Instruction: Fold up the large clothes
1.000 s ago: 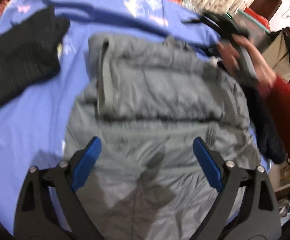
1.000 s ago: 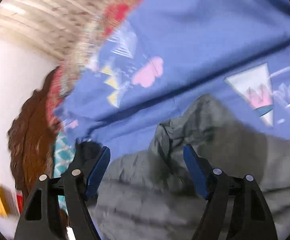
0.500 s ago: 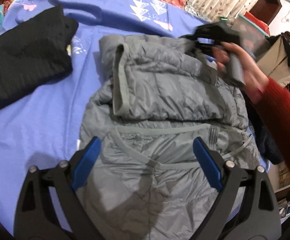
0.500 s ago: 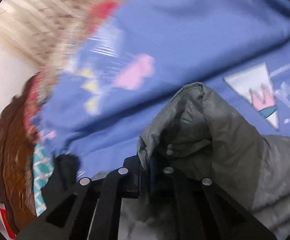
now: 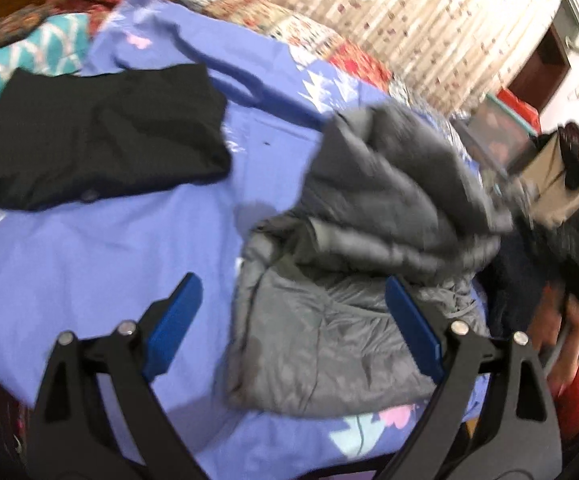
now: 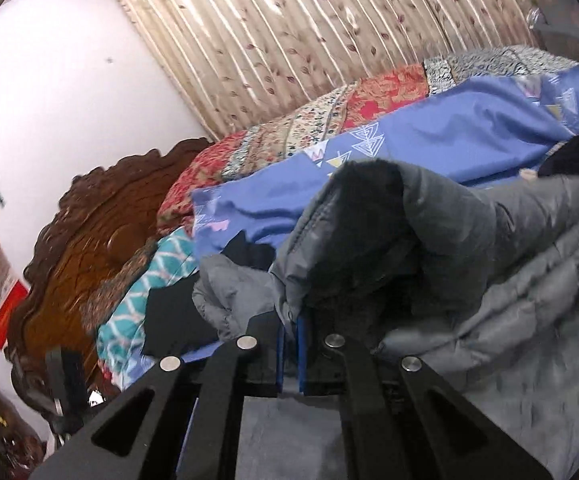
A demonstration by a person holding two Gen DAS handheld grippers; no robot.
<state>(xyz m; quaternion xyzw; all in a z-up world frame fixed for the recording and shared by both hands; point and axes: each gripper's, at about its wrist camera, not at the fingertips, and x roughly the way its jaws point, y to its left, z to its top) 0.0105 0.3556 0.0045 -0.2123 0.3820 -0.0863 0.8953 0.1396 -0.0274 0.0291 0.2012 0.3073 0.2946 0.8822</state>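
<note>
right tongs point(image 6: 289, 354): clamped tight on a pinch of the grey puffer jacket point(image 5: 353, 280), right by the dark fuzzy collar lining, so that end hangs lifted over the rest. Looks like the top is getting flipped over for a fold

left tongs point(image 5: 293, 328): wide open, nothing between the pads, hovering above the jacket's near hem, probably waiting to pin or grab that end

jacket position: on the blue bedsheet point(image 5: 101, 248), just ahead of the left tongs

long axis: runs away from the left tongs, collar end far and raised

black garment point(image 5: 101, 136): already folded, well off to the left
</note>
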